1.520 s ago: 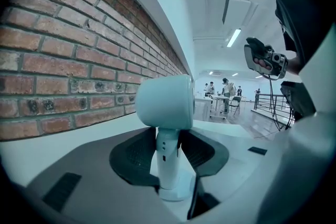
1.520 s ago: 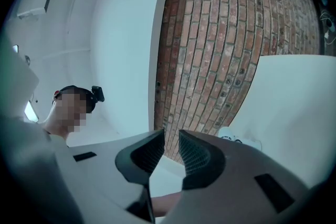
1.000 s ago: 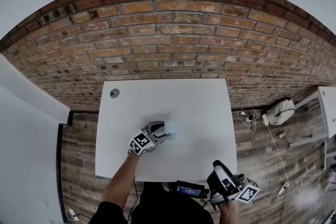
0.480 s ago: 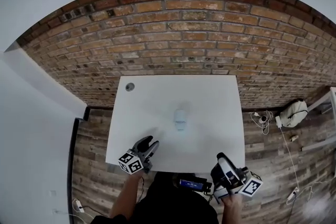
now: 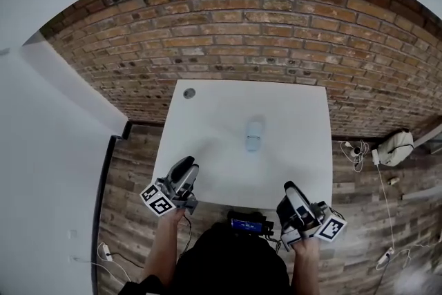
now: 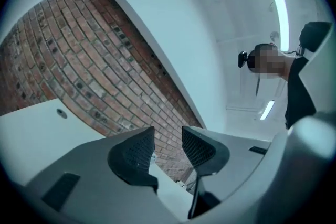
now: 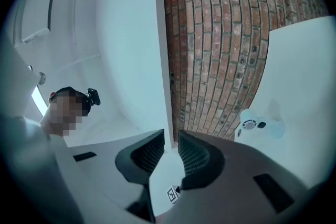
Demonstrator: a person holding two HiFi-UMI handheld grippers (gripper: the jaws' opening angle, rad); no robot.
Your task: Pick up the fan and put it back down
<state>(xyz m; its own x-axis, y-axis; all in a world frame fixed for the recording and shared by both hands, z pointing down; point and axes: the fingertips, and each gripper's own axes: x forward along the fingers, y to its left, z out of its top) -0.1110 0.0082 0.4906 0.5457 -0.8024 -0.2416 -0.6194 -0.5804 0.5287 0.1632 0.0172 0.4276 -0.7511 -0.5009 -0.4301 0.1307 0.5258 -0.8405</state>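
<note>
Head view, fan (image 5: 254,136), perhaps upright, on table (image 5: 293,166)

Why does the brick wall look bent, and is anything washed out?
Head view: the wide lens bows the brick wall into an arch, and the pale fan fades into the white table. Left gripper view: the ceiling light glares. Right gripper view: dark corners.

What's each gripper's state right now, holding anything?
Left gripper: jaws closing, narrow gap, nothing between them.
Right gripper: jaws slightly apart, empty.
</note>
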